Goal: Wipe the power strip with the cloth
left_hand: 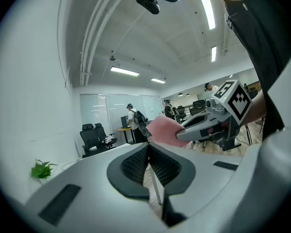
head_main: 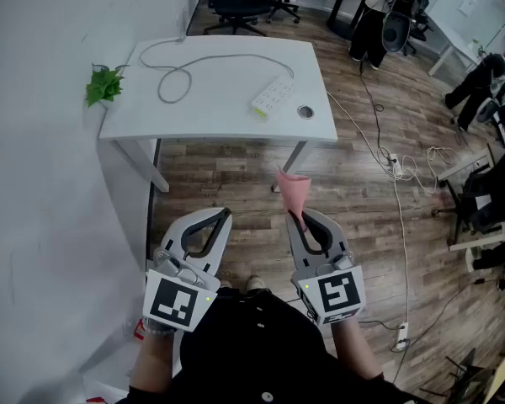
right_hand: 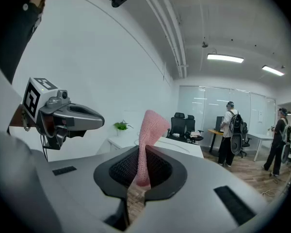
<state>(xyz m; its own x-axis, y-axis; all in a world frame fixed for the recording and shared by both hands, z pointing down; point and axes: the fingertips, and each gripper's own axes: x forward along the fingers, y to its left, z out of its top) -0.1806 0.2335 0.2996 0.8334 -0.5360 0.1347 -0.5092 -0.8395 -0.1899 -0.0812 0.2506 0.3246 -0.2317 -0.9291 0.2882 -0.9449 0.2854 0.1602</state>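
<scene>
A white power strip [head_main: 273,96] lies on the white table [head_main: 223,118] ahead, its grey cord [head_main: 178,72] looping toward the wall. I stand well back from the table. My right gripper [head_main: 297,215] is shut on a pink cloth [head_main: 291,188], which sticks up past the jaw tips; in the right gripper view the pink cloth [right_hand: 148,140] is pinched between the pads. My left gripper [head_main: 225,215] is shut with nothing in it, level with the right one. In the left gripper view the pink cloth [left_hand: 166,129] and the right gripper [left_hand: 216,118] show to the right.
A small green plant [head_main: 103,83] sits at the table's left edge against the white wall, and a round cable hole [head_main: 305,112] lies near the strip. Cables and another power strip [head_main: 395,166] trail over the wooden floor at right. Office chairs [head_main: 240,2] and people stand farther back.
</scene>
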